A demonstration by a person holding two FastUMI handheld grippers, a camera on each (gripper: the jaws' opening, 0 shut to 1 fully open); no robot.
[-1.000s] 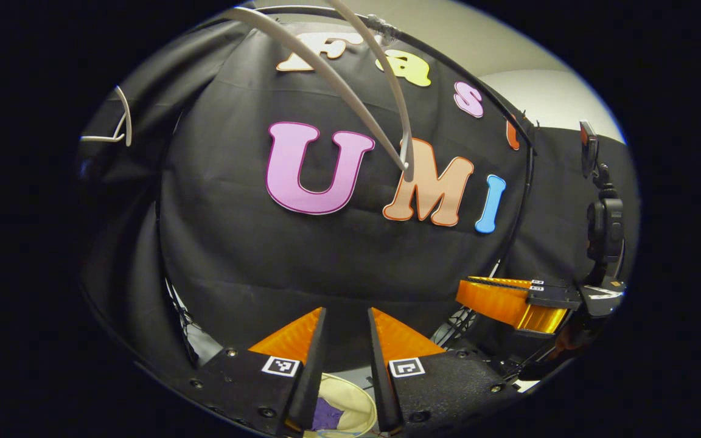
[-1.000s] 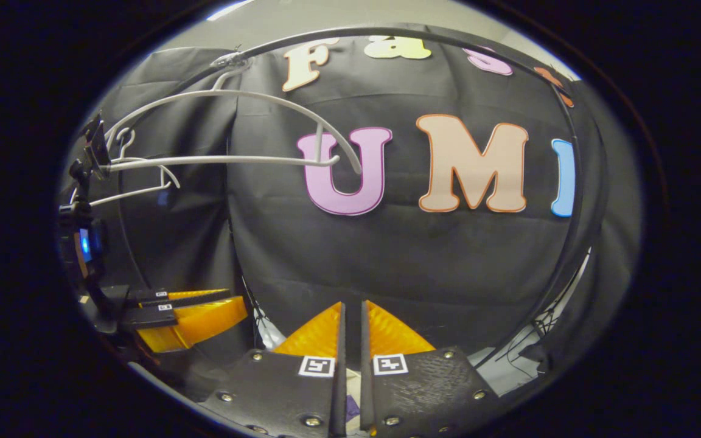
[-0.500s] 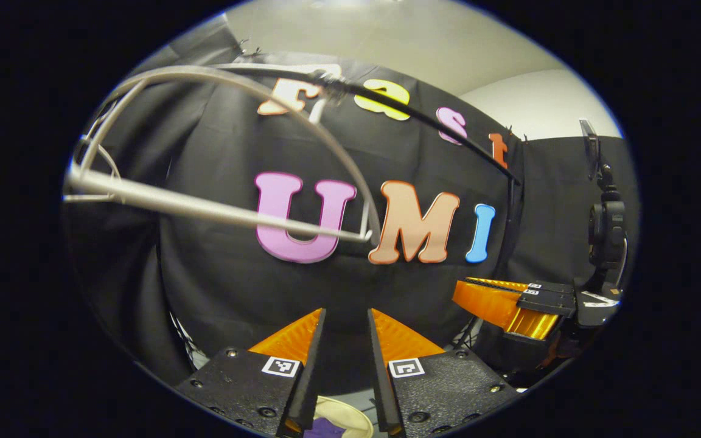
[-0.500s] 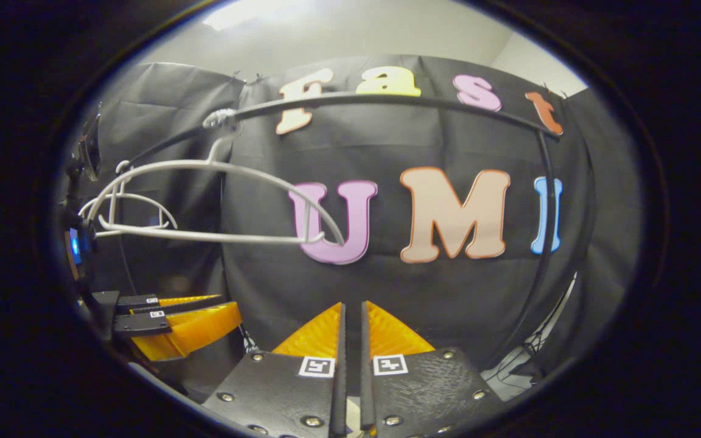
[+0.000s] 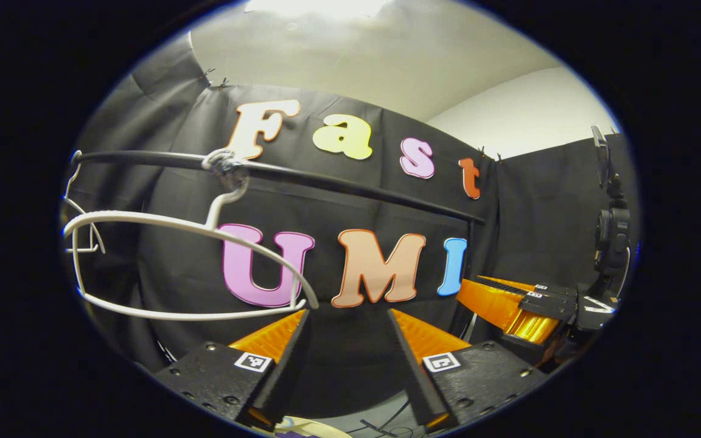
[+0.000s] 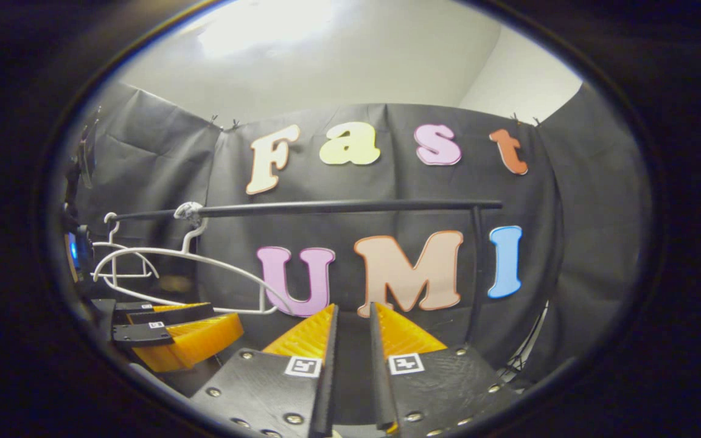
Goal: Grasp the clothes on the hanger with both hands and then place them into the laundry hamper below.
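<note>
An empty white hanger point(image 5: 162, 222) hangs by its hook from the black rail point(image 5: 350, 182). In the left gripper view my left gripper point(image 5: 345, 313) is open wide with nothing between its orange fingers, just below and right of the hanger's end. A sliver of the cream hamper rim point(image 5: 320, 428) shows under it. My right gripper point(image 6: 353, 306) points at the cloth wall below the rail point(image 6: 338, 207), open by a narrow gap and holding nothing. The hanger point(image 6: 204, 258) is to its upper left. The left gripper point(image 6: 186, 331) appears at lower left there, and the right gripper point(image 5: 509, 301) at right in the left gripper view.
A second white hanger point(image 6: 122, 258) hangs further left on the rail. The rail's upright post point(image 6: 477, 267) stands at right. A dark camera mount on a stalk point(image 5: 611, 243) rises at the far right, behind the right gripper.
Both grippers have tilted upward, so the rail and hanger have dropped lower in both views. The hamper has slid almost out of sight. The left jaws have spread wider and the right jaws have parted slightly.
</note>
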